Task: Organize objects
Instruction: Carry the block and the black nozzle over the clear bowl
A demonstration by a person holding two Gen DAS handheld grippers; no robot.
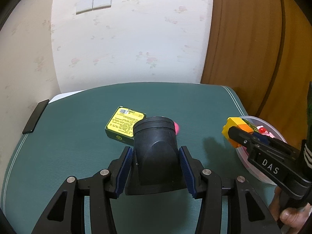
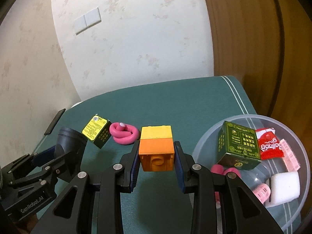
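My left gripper (image 1: 155, 155) is shut on a black pipe elbow (image 1: 156, 148) and holds it over the green table (image 1: 78, 136); it also shows in the right wrist view (image 2: 68, 146). My right gripper (image 2: 157, 152) is shut on a yellow-and-orange brick stack (image 2: 157, 148), held above the table just left of the clear plastic bowl (image 2: 300, 146). From the left wrist view the brick stack (image 1: 237, 128) hangs at the bowl's rim (image 1: 253, 118). A green-and-yellow box (image 1: 125, 125) and a pink coiled toy (image 2: 124, 134) lie on the table.
The bowl holds a green box (image 2: 238, 146), a red glue packet (image 2: 270, 146), a white sponge (image 2: 284, 187) and pink items (image 2: 261, 194). A black phone (image 1: 36, 117) lies at the table's left edge. A wallpapered wall and a wooden door (image 1: 253, 48) stand behind.
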